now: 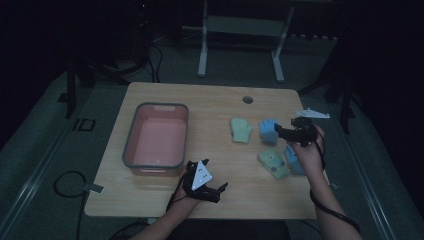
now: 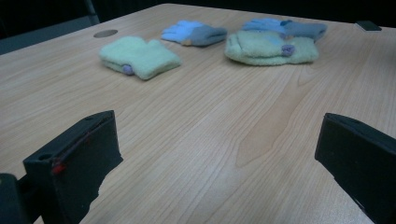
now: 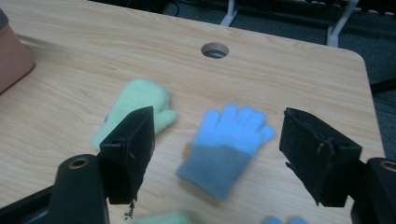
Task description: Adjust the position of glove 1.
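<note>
Fingers: both pairs spread, pinching nothing | pink bin (image 1: 131, 131): nothing visible inside

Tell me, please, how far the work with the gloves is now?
Nothing looks done: the pink tub holds nothing. The right claw hangs open over one blue glove. All four gloves lie on the table, including a green mitten.

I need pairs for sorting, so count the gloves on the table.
4. A far green glove beside a far blue glove, under the right gripper; a near green glove touching a near blue glove. More could be hidden.
</note>
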